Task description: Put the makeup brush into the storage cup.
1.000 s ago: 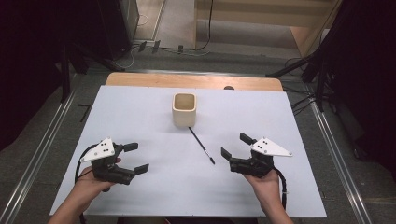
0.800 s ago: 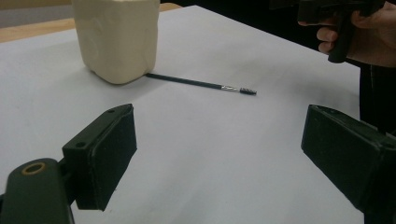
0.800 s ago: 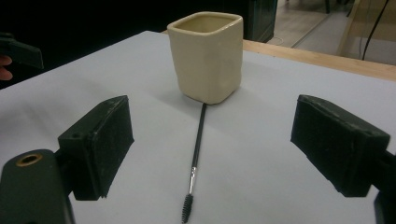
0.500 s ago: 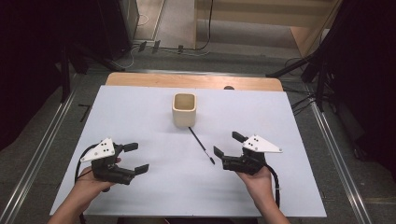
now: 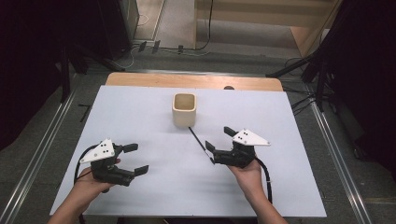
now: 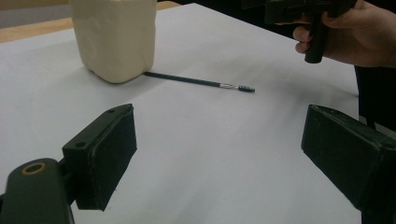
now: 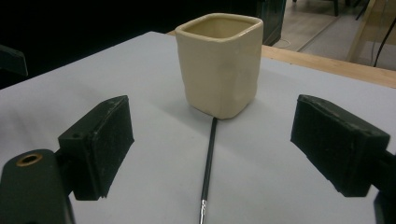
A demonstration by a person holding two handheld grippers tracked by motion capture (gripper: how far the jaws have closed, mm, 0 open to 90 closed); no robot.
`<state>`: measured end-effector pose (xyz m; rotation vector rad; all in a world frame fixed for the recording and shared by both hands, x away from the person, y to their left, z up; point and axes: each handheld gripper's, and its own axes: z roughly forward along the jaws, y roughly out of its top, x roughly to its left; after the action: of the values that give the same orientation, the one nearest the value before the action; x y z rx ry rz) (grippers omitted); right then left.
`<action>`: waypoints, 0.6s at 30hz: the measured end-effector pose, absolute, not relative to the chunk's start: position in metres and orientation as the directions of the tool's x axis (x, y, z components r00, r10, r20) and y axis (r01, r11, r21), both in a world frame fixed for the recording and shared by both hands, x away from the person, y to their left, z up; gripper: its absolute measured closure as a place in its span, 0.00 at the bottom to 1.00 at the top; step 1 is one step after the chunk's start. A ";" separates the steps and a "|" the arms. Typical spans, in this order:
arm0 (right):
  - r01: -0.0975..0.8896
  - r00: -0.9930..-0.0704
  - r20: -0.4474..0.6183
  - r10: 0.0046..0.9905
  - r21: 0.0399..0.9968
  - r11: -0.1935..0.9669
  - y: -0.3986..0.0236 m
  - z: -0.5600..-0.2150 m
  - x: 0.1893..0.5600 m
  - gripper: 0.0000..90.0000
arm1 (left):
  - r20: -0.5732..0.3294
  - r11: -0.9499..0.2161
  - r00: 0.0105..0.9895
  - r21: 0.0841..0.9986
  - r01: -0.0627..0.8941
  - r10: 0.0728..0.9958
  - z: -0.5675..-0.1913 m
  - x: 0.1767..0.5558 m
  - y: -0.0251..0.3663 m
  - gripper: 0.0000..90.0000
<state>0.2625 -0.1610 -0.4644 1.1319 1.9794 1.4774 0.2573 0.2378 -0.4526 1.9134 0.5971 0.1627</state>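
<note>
Looks like a lab / data-capture bay, not a home or shop. Evidence: bench point(image 5: 140, 116) is a bare white sheet over a wood top, nothing decorative on it. Metal rails point(image 5: 37, 158) run along both sides on the floor, w/ grey carpet-type flooring. Black stands or tripod legs point(image 5: 303, 70) on the right and dark equipment racks point(image 5: 112, 28) at back left, cables point(image 5: 205, 28) trailing across the floor behind the bench. Dark curtain-like surrounds L and R. Wood-panel furniture point(image 5: 280, 14) at the back. Fixed overhead cam angle fits a rig setup. Lighting even, indoor.
</note>
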 end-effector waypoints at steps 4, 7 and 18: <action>0.352 -0.577 0.136 0.805 0.931 0.095 -0.156 -0.464 0.268 0.15 | -0.164 -0.294 0.865 0.897 0.331 0.475 -0.453 0.257 0.238 0.12; 0.347 -0.579 0.138 0.803 0.933 0.091 -0.151 -0.462 0.272 0.15 | -0.159 -0.299 0.866 0.896 0.329 0.475 -0.453 0.257 0.238 0.12; 0.345 -0.579 0.140 0.803 0.935 0.086 -0.136 -0.462 0.287 0.16 | -0.160 -0.299 0.868 0.897 0.327 0.470 -0.453 0.257 0.237 0.12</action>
<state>0.2867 -0.1360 -0.4619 1.1297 1.9596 1.4994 0.2571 0.2372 -0.4529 1.9110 0.5903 0.1579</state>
